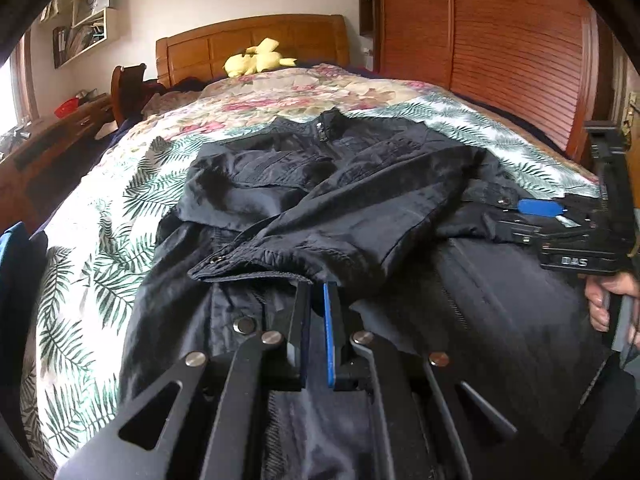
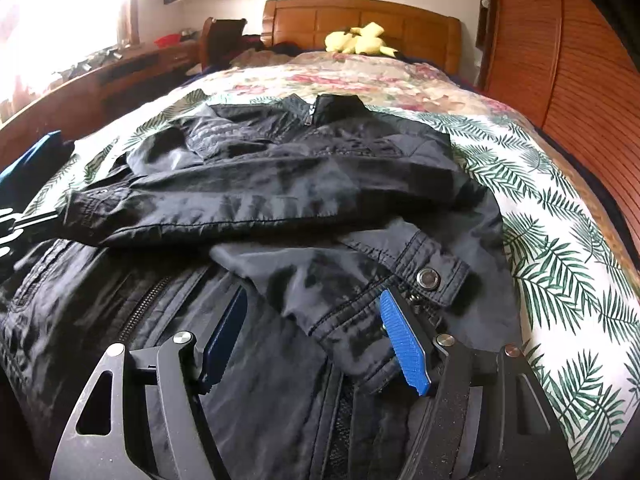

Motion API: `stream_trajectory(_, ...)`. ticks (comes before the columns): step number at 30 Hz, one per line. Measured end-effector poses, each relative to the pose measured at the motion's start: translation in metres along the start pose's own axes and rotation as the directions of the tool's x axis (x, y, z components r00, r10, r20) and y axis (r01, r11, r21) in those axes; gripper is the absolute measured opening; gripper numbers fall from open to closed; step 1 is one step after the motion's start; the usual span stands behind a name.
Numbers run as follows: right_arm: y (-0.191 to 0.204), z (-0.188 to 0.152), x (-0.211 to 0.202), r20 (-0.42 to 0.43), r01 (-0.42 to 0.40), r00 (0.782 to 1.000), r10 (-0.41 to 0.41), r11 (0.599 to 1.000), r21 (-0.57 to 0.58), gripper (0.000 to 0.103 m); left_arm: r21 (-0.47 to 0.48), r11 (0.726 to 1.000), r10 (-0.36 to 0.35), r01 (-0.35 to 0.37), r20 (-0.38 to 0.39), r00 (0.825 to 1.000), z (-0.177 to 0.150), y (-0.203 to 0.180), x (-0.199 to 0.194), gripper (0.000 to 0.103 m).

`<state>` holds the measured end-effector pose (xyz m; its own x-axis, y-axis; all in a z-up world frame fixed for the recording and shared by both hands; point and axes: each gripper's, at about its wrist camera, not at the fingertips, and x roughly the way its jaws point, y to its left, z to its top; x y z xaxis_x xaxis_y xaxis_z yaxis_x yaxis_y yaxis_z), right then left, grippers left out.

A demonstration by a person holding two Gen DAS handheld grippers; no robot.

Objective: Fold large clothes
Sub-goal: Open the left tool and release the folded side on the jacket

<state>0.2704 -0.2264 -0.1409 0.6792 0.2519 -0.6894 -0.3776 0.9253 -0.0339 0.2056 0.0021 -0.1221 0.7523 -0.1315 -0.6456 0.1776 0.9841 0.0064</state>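
A large black jacket (image 1: pixel 320 184) lies face up on the bed, collar toward the headboard, both sleeves folded across its chest. It also shows in the right wrist view (image 2: pixel 280 184). My left gripper (image 1: pixel 318 292) hovers over the jacket's lower left, just below a sleeve cuff (image 1: pixel 248 266); its jaws are nearly together and I see no cloth between them. My right gripper (image 2: pixel 316 304) is open over the jacket's lower right, its blue pads either side of the other sleeve cuff (image 2: pixel 400 276) with a metal snap. The right gripper also shows at the right of the left wrist view (image 1: pixel 536 212).
The bed has a fern and floral bedspread (image 1: pixel 120 208) and a wooden headboard (image 1: pixel 256 40) with a yellow plush toy (image 1: pixel 256 60). A wooden wardrobe (image 1: pixel 500 40) stands to the right, a desk (image 2: pixel 120 68) under the window to the left. Blue cloth (image 2: pixel 28 160) lies at the bed's left edge.
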Motion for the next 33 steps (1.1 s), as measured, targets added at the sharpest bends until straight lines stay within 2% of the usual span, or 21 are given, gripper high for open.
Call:
stream_trajectory(3, -0.003, -0.001, -0.003, 0.004, 0.001, 1.000, -0.001, 1.000, 0.002, 0.071, -0.004, 1.000, -0.030, 0.030, 0.013, 0.999, -0.002, -0.008, -0.012, 0.003)
stream_trajectory(9, -0.005, -0.005, -0.005, 0.000, 0.006, 1.000, -0.006, 1.000, -0.001, 0.071, 0.024, 0.999, -0.022, 0.021, 0.012, 1.000, -0.007, -0.021, -0.022, 0.004)
stream_trajectory(11, -0.004, -0.005, -0.005, -0.003, 0.006, 1.000, -0.006, 1.000, -0.003, 0.071, 0.012, 0.998, -0.056, 0.056, -0.027, 0.998, -0.007, -0.019, -0.018, 0.005)
stream_trajectory(16, -0.004, -0.006, -0.004, -0.002, 0.006, 1.000, -0.006, 1.000, -0.008, 0.071, -0.029, 0.995, -0.098, 0.097, -0.027, 0.995, -0.013, -0.006, -0.029, 0.007)
stream_trajectory(24, 0.002, -0.007, -0.001, -0.007, 0.006, 1.000, -0.007, 1.000, -0.022, 0.071, 0.005, 1.000, 0.003, -0.003, 0.002, 1.000, -0.034, 0.021, -0.061, 0.011)
stream_trajectory(33, 0.025, -0.007, -0.001, 0.001, -0.012, 1.000, 0.012, 0.998, -0.067, 0.071, -0.061, 0.996, 0.060, -0.064, -0.060, 0.996, -0.071, 0.073, -0.076, 0.015)
